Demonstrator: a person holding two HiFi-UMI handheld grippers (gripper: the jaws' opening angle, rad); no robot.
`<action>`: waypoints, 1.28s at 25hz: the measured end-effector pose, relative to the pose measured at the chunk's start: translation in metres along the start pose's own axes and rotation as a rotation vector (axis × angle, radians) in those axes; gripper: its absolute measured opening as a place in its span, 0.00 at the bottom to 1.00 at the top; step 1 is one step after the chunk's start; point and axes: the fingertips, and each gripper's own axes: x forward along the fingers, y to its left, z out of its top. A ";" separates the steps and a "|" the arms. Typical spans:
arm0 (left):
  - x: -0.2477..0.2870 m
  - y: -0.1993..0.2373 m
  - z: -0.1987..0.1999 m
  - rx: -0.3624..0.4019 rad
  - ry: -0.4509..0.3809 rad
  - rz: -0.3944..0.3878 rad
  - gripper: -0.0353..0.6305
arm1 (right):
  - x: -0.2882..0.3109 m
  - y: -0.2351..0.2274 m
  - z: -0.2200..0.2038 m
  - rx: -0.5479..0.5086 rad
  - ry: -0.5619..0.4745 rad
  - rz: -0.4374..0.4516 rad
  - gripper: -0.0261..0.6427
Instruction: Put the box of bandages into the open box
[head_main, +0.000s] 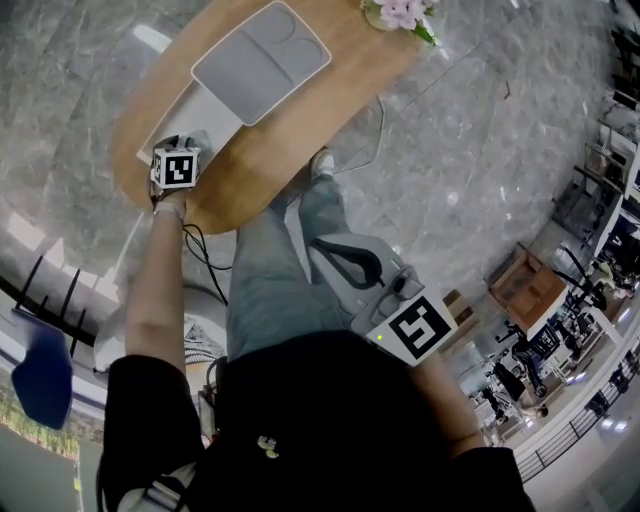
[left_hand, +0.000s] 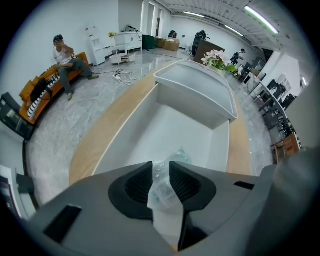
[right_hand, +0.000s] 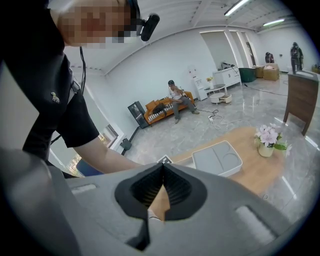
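On the oval wooden table (head_main: 300, 130) lies the open white box (head_main: 215, 112) with its grey lid (head_main: 262, 62) swung back. My left gripper (head_main: 175, 165) hangs over the box's near end. In the left gripper view its jaws (left_hand: 161, 167) are closed on a clear, crinkled plastic-wrapped pack of bandages (left_hand: 165, 187), low inside the white box (left_hand: 125, 135), whose lid (left_hand: 200, 92) stands behind. My right gripper (head_main: 330, 250) is held beside the person's leg, away from the table. Its jaws (right_hand: 162, 167) meet at the tips with nothing between them.
A vase of pink flowers (head_main: 405, 12) stands at the table's far end, also in the right gripper view (right_hand: 267, 142). A person sits on an orange sofa (left_hand: 65, 55) across the marble floor. A blue chair (head_main: 45, 370) is at the lower left. Cables lie on the floor.
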 end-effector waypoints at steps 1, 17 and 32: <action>0.005 -0.003 -0.002 -0.016 0.001 -0.015 0.22 | 0.000 -0.002 0.000 0.004 -0.002 0.000 0.04; -0.006 -0.005 -0.010 -0.016 0.016 0.020 0.07 | -0.007 -0.003 0.005 -0.006 -0.016 0.009 0.04; -0.055 -0.007 0.008 -0.055 -0.028 0.028 0.07 | -0.030 0.006 0.036 -0.064 -0.083 0.017 0.04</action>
